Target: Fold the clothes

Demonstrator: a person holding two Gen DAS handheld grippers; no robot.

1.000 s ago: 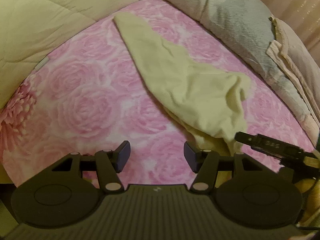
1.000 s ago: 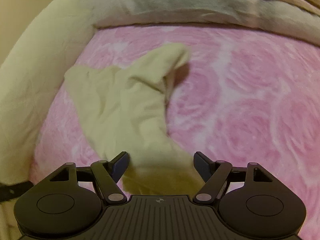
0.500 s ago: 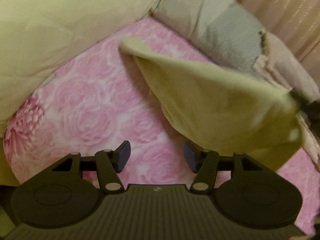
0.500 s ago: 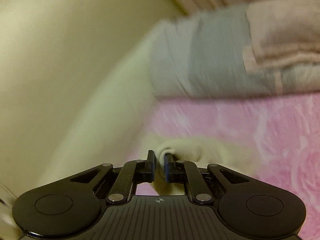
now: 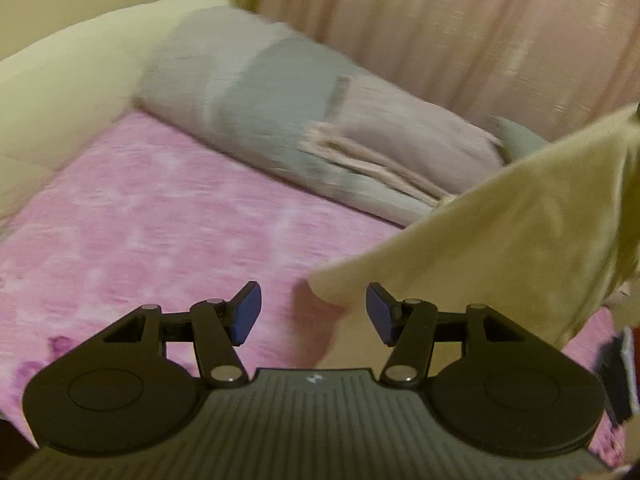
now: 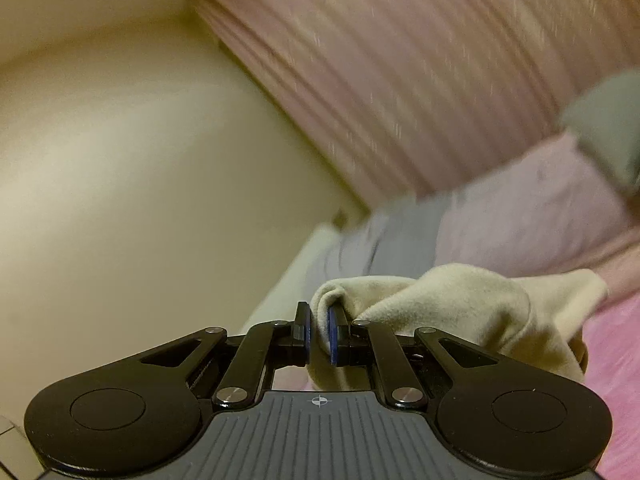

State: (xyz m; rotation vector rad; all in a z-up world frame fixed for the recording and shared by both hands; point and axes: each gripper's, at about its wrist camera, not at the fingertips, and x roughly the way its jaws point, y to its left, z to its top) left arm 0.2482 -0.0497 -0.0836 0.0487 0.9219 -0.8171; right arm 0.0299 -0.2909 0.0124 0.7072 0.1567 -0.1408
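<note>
A pale yellow cloth (image 5: 520, 232) hangs in the air at the right of the left wrist view, its lower corner drooping just ahead of my left gripper (image 5: 314, 314). That gripper is open, and nothing sits between its blue pads. In the right wrist view my right gripper (image 6: 319, 330) is shut on a bunched edge of the same yellow cloth (image 6: 460, 304), which drapes off to the right above the pink floral sheet (image 6: 616, 344). The view is tilted upward and blurred.
The pink rose-print bed sheet (image 5: 160, 216) spreads below. A grey and beige pillow with folded fabric (image 5: 304, 120) lies along the far side. A cream quilt (image 5: 60, 92) bounds the left. A pink curtain (image 5: 460, 28) and a cream wall (image 6: 120, 140) stand behind.
My right gripper closed on the yellow cloth and lifted it off the sheet, up and to the right. The left gripper stayed open and swung toward the hanging corner.
</note>
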